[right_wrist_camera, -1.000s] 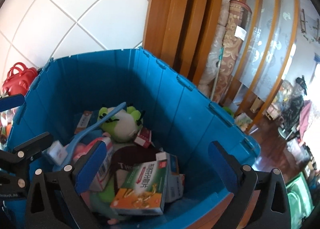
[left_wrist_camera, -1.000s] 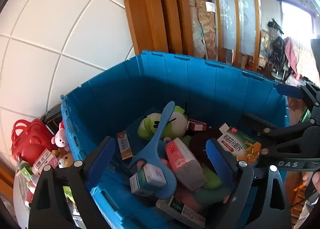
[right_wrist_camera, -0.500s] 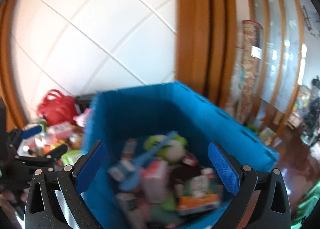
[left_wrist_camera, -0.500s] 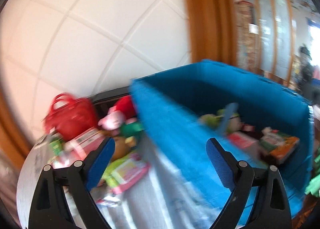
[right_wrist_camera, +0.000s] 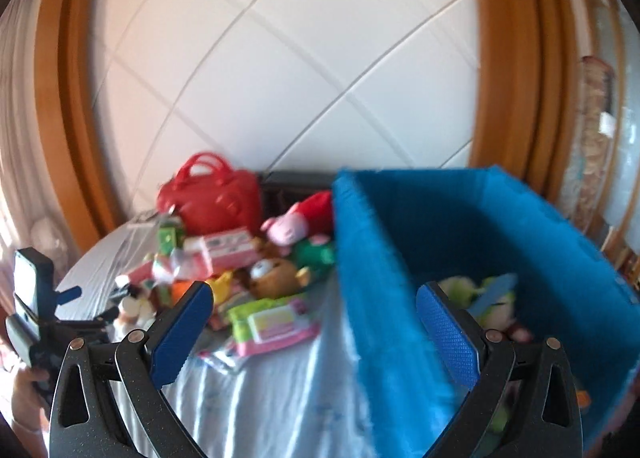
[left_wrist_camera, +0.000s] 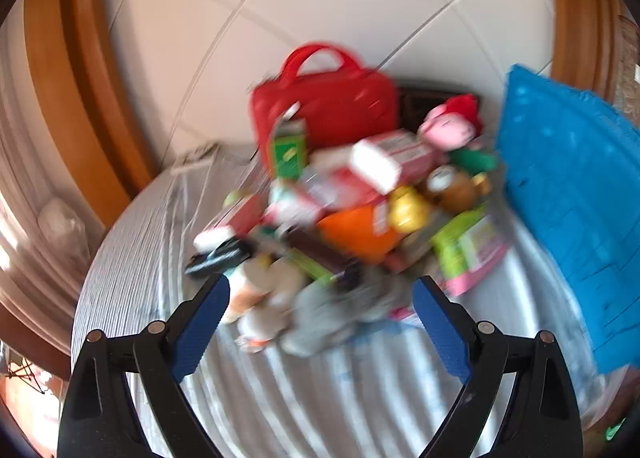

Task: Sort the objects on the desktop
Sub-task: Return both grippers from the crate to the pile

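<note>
A blurred pile of boxes, packets and plush toys [left_wrist_camera: 352, 213] lies on the striped tablecloth [left_wrist_camera: 304, 398]; it also shows in the right wrist view [right_wrist_camera: 240, 278]. A red handbag [left_wrist_camera: 324, 105] stands behind it. The blue crate [right_wrist_camera: 460, 242] stands to the right, with a green plush [right_wrist_camera: 496, 298] and other items inside. My left gripper [left_wrist_camera: 320, 322] is open and empty, just short of the pile's near edge. My right gripper [right_wrist_camera: 312, 322] is open and empty over the crate's left wall; the left gripper's body [right_wrist_camera: 36, 318] shows at its far left.
A white tiled wall [right_wrist_camera: 300, 57] with wooden frames [left_wrist_camera: 80, 69] backs the table. A pink plush pig [right_wrist_camera: 286, 227], a brown bear [right_wrist_camera: 276, 278] and a green-and-pink packet [right_wrist_camera: 272, 322] lie near the crate. A white cable [left_wrist_camera: 192, 165] lies at the back left.
Both grippers have swung left from above the crate's inside. The left now faces the pile on the table; the right straddles the crate's left wall. Both stay open and empty.
</note>
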The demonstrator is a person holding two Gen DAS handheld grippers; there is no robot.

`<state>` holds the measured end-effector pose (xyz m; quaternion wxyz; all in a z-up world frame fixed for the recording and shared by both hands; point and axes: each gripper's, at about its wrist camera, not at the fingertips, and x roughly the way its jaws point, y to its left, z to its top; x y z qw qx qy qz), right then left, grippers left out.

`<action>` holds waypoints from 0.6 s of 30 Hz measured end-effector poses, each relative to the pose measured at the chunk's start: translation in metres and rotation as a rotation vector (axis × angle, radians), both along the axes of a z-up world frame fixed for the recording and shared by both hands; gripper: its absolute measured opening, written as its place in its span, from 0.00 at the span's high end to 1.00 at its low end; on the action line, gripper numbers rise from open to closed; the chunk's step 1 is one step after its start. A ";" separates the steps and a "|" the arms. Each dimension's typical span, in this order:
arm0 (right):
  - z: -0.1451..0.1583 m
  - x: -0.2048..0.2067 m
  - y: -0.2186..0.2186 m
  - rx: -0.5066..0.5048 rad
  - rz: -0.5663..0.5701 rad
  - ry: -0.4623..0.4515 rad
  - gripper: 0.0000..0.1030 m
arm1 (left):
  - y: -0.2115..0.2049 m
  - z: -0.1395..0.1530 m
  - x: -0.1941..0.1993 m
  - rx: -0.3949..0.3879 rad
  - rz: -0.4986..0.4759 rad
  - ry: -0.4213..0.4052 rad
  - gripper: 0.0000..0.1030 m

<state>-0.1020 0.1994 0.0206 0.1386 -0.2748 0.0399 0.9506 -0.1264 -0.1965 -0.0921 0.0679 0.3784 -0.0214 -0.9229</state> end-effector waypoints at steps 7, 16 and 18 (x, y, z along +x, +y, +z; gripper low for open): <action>-0.078 -0.077 -0.027 -0.083 0.006 -0.187 0.00 | -0.105 -0.061 -0.019 -0.041 0.082 -0.092 0.09; -0.157 -0.147 -0.045 -0.145 -0.015 -0.390 0.00 | -0.129 -0.120 -0.068 -0.028 -0.051 -0.167 0.09; -0.167 -0.162 -0.052 -0.142 -0.002 -0.414 0.00 | -0.130 -0.134 -0.084 0.006 -0.075 -0.198 0.13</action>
